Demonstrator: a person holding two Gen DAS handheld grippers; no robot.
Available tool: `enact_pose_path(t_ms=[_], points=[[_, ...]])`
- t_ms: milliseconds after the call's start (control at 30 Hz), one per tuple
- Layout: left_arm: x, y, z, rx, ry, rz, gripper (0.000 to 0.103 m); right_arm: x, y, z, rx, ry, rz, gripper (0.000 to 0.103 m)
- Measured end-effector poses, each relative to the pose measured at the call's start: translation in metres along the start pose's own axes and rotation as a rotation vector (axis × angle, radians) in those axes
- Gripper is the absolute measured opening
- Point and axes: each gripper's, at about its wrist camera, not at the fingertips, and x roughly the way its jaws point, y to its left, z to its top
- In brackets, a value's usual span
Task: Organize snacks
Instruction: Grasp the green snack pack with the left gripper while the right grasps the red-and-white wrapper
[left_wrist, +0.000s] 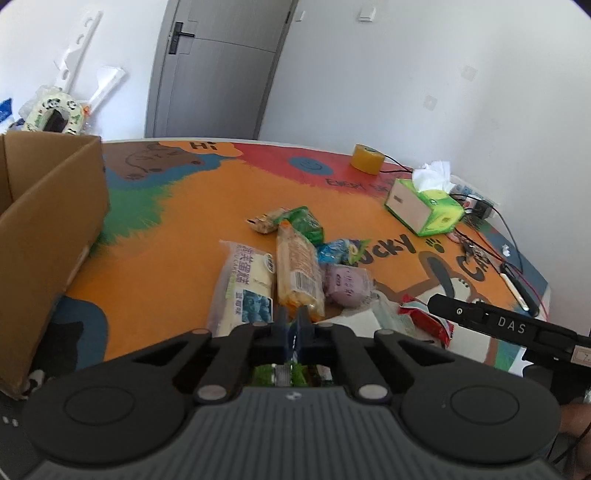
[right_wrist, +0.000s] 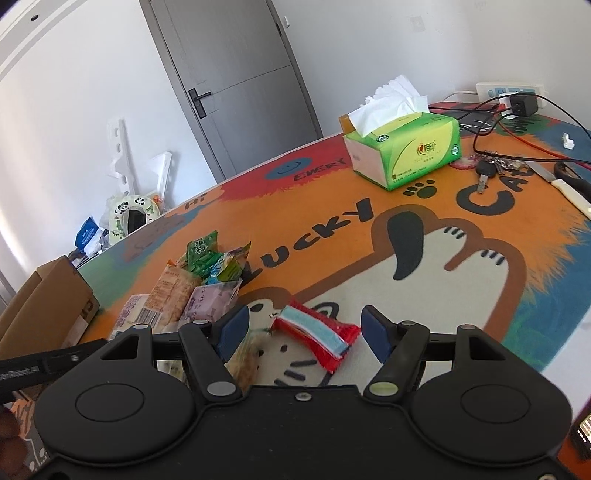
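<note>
A large open cardboard box (left_wrist: 48, 229) is shown close at the left of the left wrist view, standing on the table at its near-left edge; in the right wrist view only a corner of it (right_wrist: 44, 306) is seen. The table is covered by a bright cartoon mat (left_wrist: 177, 236), orange with "LUCKY CAT" lettering, paw prints and a blue smiley. A grey door (right_wrist: 236, 74) is set in the white wall behind, and white foam pieces (left_wrist: 79, 48) are leaned against the wall by a panda-printed item (left_wrist: 53, 112). A green tissue box (right_wrist: 404, 147) is seen in both views, but the keys (right_wrist: 487, 168), the power strip (right_wrist: 509, 90) and its black adapter are made out clearly only from the right wrist. A roll of yellow tape (left_wrist: 367, 158) is shown plainly only from the left wrist. The snacks are heaped mid-table: a white cake packet (left_wrist: 243, 288), a long orange cracker packet (left_wrist: 299, 273), a purple packet (left_wrist: 345, 284), green packets (left_wrist: 304, 221). The left gripper (left_wrist: 293, 317) is pressed together, its tips pinched on the near end of the cracker packet. The right gripper (right_wrist: 304, 328) is spread wide, with a red snack packet (right_wrist: 317, 334) lying on the mat between its blue pads (right_wrist: 375, 332), untouched.
</note>
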Motion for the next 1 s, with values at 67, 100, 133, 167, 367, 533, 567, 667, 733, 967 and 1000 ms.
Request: enact_pose_path(t_ms=[67, 100, 133, 167, 367, 533, 567, 667, 733, 967, 1000], points=[[0.001, 0.002, 0.001, -0.002, 0.002, 0.002, 0.003, 0.004, 0.001, 0.002, -0.006, -0.002, 0.003, 0.068], [0.001, 0.003, 0.001, -0.007, 0.003, 0.005, 0.003, 0.006, 0.001, 0.002, -0.008, -0.004, 0.005, 0.068], [0.001, 0.003, 0.001, -0.008, 0.002, 0.008, 0.003, 0.008, 0.001, 0.003, -0.012, -0.005, 0.006, 0.068], [0.001, 0.004, 0.001, -0.009, 0.0, 0.01, 0.003, 0.01, 0.001, 0.003, -0.015, -0.003, 0.005, 0.068], [-0.003, 0.008, -0.001, -0.014, -0.003, 0.018, 0.004, 0.018, -0.001, -0.003, -0.031, 0.019, -0.007, 0.068], [-0.006, 0.012, -0.005, -0.024, 0.0, 0.027, 0.007, 0.013, 0.008, -0.01, -0.087, 0.037, -0.02, 0.044], [-0.007, 0.013, -0.006, -0.023, 0.0, 0.026, 0.007, 0.01, 0.009, -0.011, -0.089, 0.04, -0.019, 0.041], [-0.009, 0.015, -0.01, -0.036, 0.011, 0.018, 0.008, 0.004, 0.01, -0.016, -0.095, 0.043, -0.02, 0.028], [-0.011, 0.015, -0.013, -0.039, 0.016, 0.015, 0.01, 0.001, 0.01, -0.018, -0.086, 0.046, -0.014, 0.027], [-0.022, 0.016, -0.022, -0.037, -0.005, 0.034, 0.05, -0.01, 0.016, -0.025, -0.078, 0.064, -0.02, 0.025], [-0.023, 0.015, -0.024, -0.031, -0.009, 0.032, 0.053, -0.011, 0.017, -0.025, -0.082, 0.067, -0.026, 0.025]])
